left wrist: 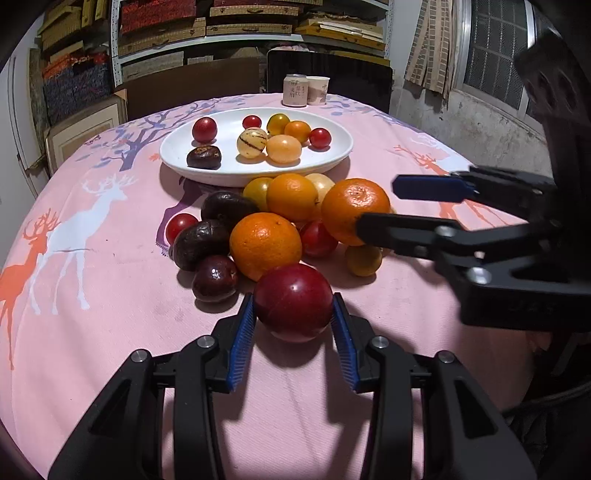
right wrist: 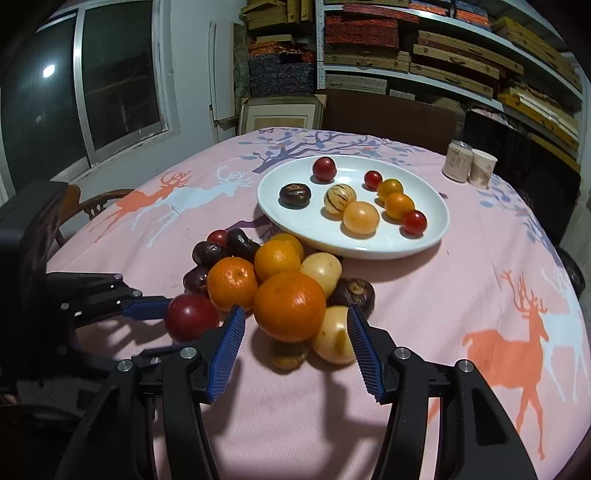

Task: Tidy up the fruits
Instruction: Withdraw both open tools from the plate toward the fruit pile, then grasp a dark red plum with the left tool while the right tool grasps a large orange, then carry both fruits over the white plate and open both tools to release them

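Left claw (left wrist: 293,310) pinching red plum (left wrist: 293,301), right claw (right wrist: 295,328) spread around orange (right wrist: 290,306)

1. The left wrist camera sits low over the table (left wrist: 110,295), looking along its fingers at the fruit pile (left wrist: 264,245), close up, with the plate (left wrist: 177,147) and shelves (left wrist: 243,22) beyond.
2. The right wrist camera looks from the other side, equally near, toward a window (right wrist: 85,85).
3. Both views share the pile (right wrist: 290,306), plate (right wrist: 273,206), can (right wrist: 458,160) and each other's gripper.

Overhead light casts soft shadows; fisheye warps the dark, blurred edges.
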Available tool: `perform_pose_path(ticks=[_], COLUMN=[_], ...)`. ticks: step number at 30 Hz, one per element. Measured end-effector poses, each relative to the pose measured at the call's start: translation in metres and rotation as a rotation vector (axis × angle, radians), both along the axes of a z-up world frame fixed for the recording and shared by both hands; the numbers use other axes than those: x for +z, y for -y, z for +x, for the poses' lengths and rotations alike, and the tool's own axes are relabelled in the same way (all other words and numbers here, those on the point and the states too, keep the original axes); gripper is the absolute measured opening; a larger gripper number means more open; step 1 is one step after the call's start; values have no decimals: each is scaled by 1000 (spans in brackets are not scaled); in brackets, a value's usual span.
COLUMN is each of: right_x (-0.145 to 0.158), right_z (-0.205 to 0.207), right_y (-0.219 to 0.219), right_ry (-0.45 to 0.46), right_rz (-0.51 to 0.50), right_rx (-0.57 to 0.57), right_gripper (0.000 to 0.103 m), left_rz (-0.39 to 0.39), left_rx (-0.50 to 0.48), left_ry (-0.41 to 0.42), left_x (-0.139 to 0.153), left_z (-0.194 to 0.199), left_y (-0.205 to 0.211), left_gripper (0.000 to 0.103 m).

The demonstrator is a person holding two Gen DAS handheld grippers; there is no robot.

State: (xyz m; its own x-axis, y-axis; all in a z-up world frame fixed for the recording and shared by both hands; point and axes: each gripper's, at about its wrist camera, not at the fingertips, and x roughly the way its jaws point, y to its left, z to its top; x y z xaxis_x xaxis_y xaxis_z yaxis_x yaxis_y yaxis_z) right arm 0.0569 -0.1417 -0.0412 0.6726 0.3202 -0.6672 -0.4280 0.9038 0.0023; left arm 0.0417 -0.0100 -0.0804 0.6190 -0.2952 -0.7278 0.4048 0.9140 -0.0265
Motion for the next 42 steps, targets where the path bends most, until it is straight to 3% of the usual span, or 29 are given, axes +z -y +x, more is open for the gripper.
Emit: perform_pose_path(ticks=[4, 8, 10, 23, 28, 33, 37, 42], right_x=[-5, -9, -8, 11, 20, 38, 47, 51], right_z=[16, 19, 15, -2, 6, 17, 39, 74], right_y=[-8, -12, -12, 42, 60, 69, 71, 66], right_ry=[-20, -30, -20, 15, 30, 88, 109, 120], right_rz=[-24, -33, -34, 164, 199, 204, 197, 181], right_rx=[2, 16, 25, -73, -117, -133, -139, -143], right_gripper=[57, 45, 44, 44, 44, 44, 44, 44], left_rz=[-8, -10, -12, -24, -48, -58, -16, 2], left_rx=[6, 3, 2, 3, 0, 8, 21, 49], left_ry=[-12, -17, -19, 13, 25, 83, 116, 76], left_x=[-1, -2, -2, 3, 20, 51, 66, 65], left_z=[2, 2, 2, -3, 3, 27, 58, 106], left_y=[-2, -2, -1, -3, -3, -3, 1, 2], left_gripper=[40, 40, 40, 40, 40, 40, 40, 40])
